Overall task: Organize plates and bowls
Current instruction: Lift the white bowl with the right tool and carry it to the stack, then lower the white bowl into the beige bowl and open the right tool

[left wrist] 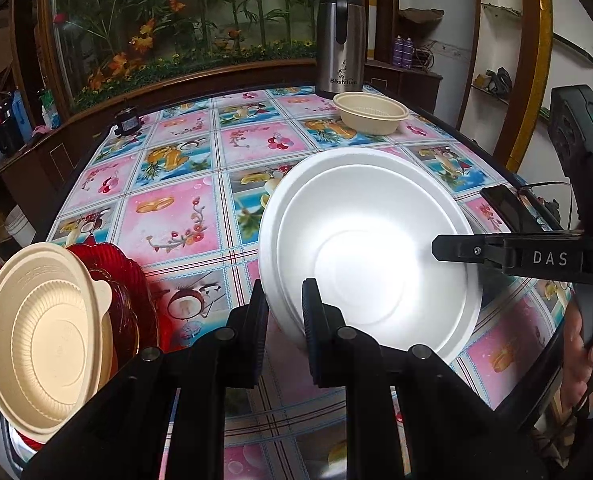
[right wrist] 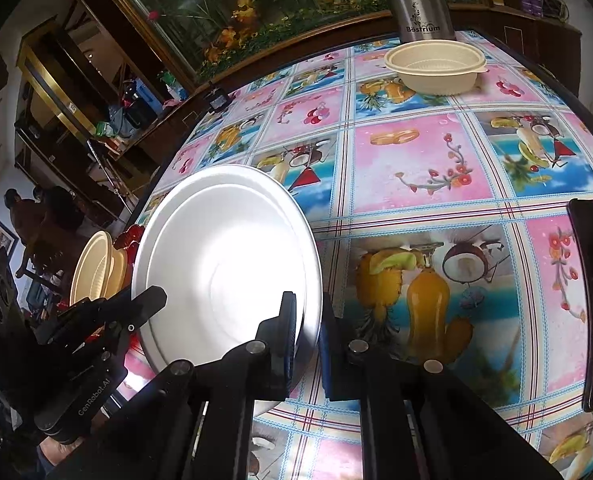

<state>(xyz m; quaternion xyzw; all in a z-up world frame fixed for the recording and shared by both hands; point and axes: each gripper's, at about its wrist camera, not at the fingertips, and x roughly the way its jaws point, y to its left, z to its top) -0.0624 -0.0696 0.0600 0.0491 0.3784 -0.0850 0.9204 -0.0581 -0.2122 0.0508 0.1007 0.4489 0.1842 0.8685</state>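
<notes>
Both the left gripper point(left wrist: 284, 312) and the right gripper point(right wrist: 306, 328) have their jaws clamped on opposite rims of the white foam bowl point(left wrist: 370, 256), tilted above the counter point(left wrist: 184, 208), so the carrying step is in hand; next it probably needs lowering beside the standing beige plastic bowl point(left wrist: 42, 336), left of the left jaws.

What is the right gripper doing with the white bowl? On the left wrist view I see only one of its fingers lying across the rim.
Observer: On the right wrist view, the right gripper is shut on the white bowl, with one finger inside the rim and the other outside.
Operator: Is anyone else in the room? My view shows only shelves and the planter.
Observer: Yes. The right wrist view shows people in the background, beyond the left side of the table.
</notes>
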